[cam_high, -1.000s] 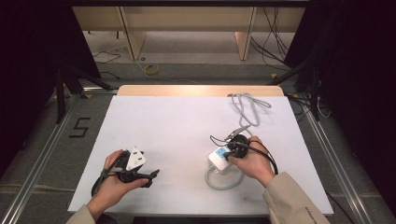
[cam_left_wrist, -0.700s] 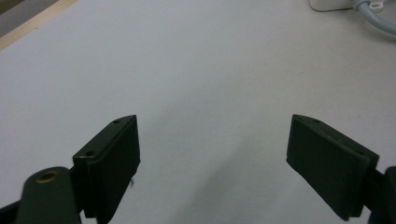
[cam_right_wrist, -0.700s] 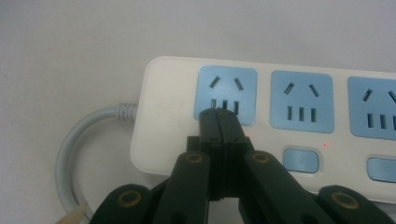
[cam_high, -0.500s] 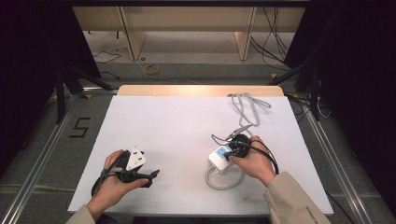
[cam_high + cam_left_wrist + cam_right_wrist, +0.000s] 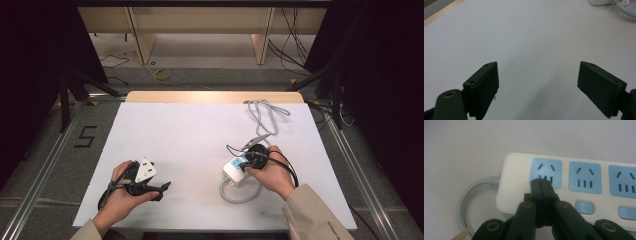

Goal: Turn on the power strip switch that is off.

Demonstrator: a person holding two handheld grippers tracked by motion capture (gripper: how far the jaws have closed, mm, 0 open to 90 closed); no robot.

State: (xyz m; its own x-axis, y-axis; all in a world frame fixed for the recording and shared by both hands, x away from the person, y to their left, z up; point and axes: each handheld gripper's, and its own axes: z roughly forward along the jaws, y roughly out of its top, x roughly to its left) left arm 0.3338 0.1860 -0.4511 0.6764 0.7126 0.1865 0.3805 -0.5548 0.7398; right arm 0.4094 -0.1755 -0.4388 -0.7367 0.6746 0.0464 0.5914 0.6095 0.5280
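Observation:
A white power strip with blue sockets lies on the white table, and its grey cable curls off its end. My right gripper is shut with nothing between its jaws, and its tips rest over the end socket. In the high view the same strip sits under my right gripper at right of centre. My left gripper lies low at the front left, apart from the strip. Its jaws stand wide open over bare table.
A bundle of grey cable lies at the back right of the table, and a loop curls in front of the strip. The strip's corner and cable show far off in the left gripper view. Shelving stands beyond the table's far edge.

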